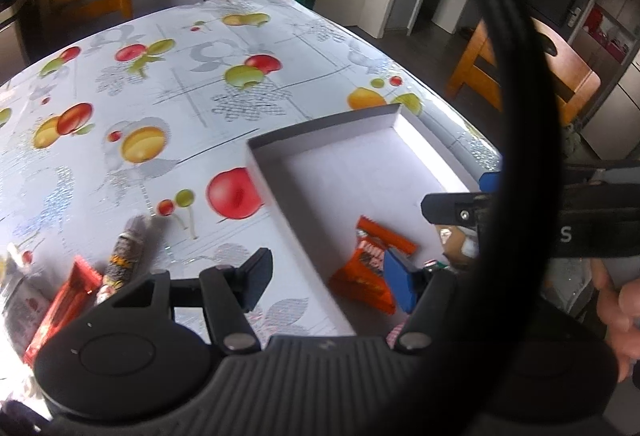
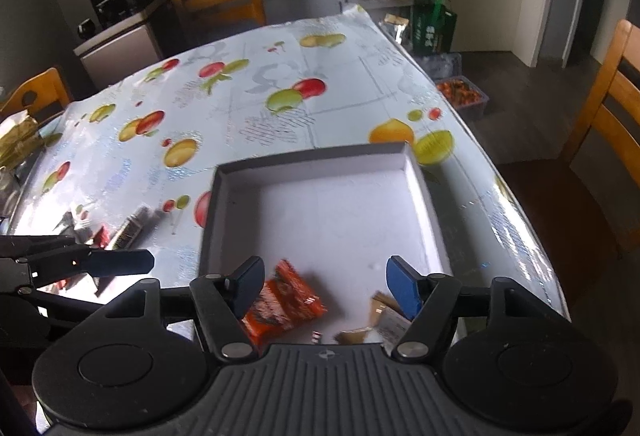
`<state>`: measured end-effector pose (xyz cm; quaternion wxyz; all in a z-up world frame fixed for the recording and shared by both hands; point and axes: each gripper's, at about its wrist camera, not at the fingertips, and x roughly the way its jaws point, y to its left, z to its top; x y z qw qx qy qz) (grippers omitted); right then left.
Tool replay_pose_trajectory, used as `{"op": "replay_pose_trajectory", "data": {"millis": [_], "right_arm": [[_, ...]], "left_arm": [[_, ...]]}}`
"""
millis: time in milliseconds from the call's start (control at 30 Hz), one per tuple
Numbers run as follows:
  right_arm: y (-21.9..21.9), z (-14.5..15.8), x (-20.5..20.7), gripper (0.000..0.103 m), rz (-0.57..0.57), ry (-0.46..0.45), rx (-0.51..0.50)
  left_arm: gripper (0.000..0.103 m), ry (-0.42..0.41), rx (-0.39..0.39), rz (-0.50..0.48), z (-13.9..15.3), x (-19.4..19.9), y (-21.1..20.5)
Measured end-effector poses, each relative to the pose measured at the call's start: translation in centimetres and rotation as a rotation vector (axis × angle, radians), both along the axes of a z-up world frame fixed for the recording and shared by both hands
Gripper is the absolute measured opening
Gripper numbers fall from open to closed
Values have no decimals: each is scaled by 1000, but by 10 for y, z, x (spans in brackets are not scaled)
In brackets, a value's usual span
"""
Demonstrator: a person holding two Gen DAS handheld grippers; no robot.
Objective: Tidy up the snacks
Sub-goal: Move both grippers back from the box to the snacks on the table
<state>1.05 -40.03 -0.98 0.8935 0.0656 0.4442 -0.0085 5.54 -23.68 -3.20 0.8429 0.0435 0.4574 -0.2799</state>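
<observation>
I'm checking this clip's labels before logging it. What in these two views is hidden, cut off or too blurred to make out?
- Print on the orange snack packet in the shallow white cardboard box: motion-blurred in the right wrist view, and partly behind the left gripper in the left wrist view.
- Brown-and-white wrapper: blurred, partly behind a blue finger pad.
- Loose wrappers left of the box: the red bar is cut by the gripper body.
- Thick black cable blocks the right side.

My left gripper (image 1: 326,278) and my right gripper (image 2: 324,286) share one build: a black ribbed housing, round black discs at either side, silver pivot screws on black linkage arms, and blue pads on the fingers (image 2: 404,286). A thick black cable (image 1: 516,84) arcs past the left one.
</observation>
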Motion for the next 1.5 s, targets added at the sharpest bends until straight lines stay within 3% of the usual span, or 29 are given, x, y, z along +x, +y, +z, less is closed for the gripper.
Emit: {"op": "replay_pose_trajectory", "data": {"millis": [900, 1233, 1500], "right_arm": [[86, 12, 1, 74, 152, -39, 22], [120, 7, 9, 74, 226, -23, 26], [143, 1, 15, 74, 282, -4, 28]], "left_arm": [[61, -1, 26, 175, 1, -29, 107], [61, 33, 75, 222, -15, -54, 155], [61, 34, 110, 208, -26, -67, 169]]}}
